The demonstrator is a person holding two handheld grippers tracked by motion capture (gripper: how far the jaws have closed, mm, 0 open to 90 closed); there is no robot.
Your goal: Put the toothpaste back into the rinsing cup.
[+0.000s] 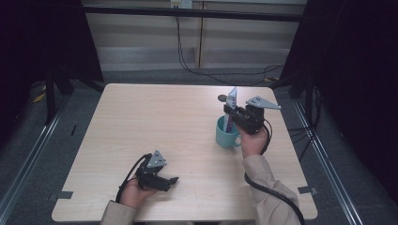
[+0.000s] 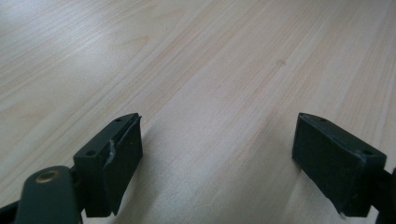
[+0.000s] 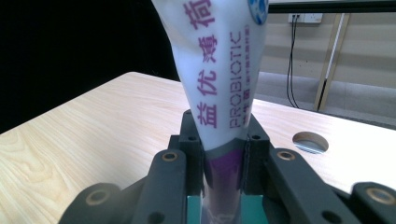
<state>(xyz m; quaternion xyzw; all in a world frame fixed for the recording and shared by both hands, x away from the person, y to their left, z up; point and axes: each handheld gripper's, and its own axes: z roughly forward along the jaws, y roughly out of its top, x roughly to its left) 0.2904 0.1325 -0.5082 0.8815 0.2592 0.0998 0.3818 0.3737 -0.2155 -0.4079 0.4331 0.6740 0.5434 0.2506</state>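
We have the right gripper (image 1: 231,112) pinching a white and purple tube (image 3: 219,88) low on its body, near the purple end, and it hangs cap-down over the teal mug (image 1: 226,134) that stands on the right half of the table (image 1: 141,122). In the right gripper view the jaws press on both sides of the tube, and the mug's teal rim (image 3: 194,203) shows just beneath them, so the tube's lower end seems to sit at or just inside the mouth. To do this step well, we judge that we should keep the tube upright and centred over the opening, lower it straight so the cap clears the rim, and let go only once the bottom rests inside, since a tall tube in a short mug may tip against the side. The left gripper (image 1: 164,180) rests near the table's front edge, well apart from the mug, its jaws spread wide over bare wood with nothing between them. A round hole in the table (image 3: 310,142) lies beyond the mug, near the far edge. Nothing stands between the tube and the mug; the mug's own rim and handle are the things to mind.
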